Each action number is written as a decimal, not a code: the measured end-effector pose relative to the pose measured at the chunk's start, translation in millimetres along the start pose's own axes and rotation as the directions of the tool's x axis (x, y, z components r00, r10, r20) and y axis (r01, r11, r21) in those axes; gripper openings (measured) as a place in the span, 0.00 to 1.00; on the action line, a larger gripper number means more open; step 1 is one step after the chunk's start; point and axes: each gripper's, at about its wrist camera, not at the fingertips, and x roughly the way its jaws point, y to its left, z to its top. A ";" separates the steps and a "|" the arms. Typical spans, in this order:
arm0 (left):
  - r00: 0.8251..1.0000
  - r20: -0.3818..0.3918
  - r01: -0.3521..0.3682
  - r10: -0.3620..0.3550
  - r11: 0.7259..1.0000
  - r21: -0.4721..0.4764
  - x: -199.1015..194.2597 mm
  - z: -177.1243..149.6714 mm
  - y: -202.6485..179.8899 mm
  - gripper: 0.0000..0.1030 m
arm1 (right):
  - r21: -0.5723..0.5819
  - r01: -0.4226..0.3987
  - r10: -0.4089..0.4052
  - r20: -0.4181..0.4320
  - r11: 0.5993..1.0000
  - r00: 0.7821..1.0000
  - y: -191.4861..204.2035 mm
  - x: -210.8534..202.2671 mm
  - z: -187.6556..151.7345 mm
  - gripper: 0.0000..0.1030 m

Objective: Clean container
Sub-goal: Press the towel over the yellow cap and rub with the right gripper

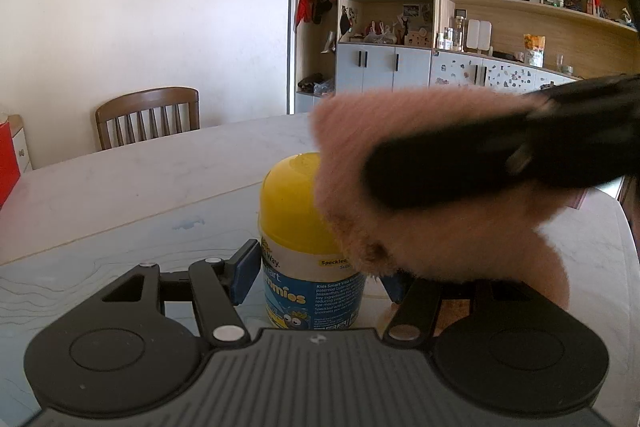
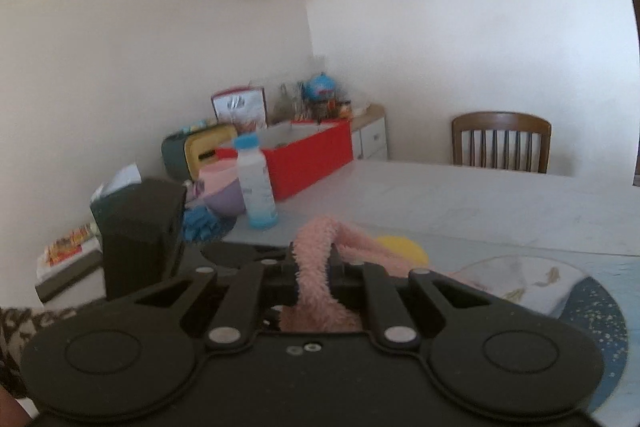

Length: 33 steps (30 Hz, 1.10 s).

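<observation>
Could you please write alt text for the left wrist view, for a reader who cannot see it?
The left gripper clamps a yellow-lidded gummies jar standing on a pale table, while the right gripper presses a fluffy pink cloth against the jar's right side. Behind are a wooden chair and wall cabinets.

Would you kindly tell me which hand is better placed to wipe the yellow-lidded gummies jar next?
Right: its tongs pinch the fluffy pink cloth against the yellow-lidded gummies jar; the left tongs are steadying that jar.

fluffy pink cloth (image 1: 420, 227), glossy yellow plastic lid (image 1: 290, 203), smooth marbled table (image 1: 120, 187), wooden chair (image 1: 148, 115).
</observation>
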 end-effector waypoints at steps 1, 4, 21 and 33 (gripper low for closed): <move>1.000 0.000 0.000 0.000 1.000 0.000 0.0 -0.1 0.1 0.59 | 0.001 -0.001 0.001 -0.007 1.000 1.000 0.4 4.1 0.3 0.10; 1.000 0.000 0.001 -0.001 1.000 -0.003 0.0 -0.1 0.0 0.59 | 0.015 -0.003 0.003 -0.013 1.000 1.000 -3.5 15.4 2.2 0.10; 1.000 -0.003 0.002 -0.002 1.000 -0.023 1.4 3.5 7.7 0.59 | 0.027 0.053 -0.053 -0.003 0.998 0.999 -21.2 34.6 12.8 0.09; 1.000 -0.002 0.002 -0.002 1.000 -0.023 1.8 3.4 8.1 0.59 | 0.076 0.112 -0.113 0.020 0.991 0.993 -36.8 32.0 11.7 0.09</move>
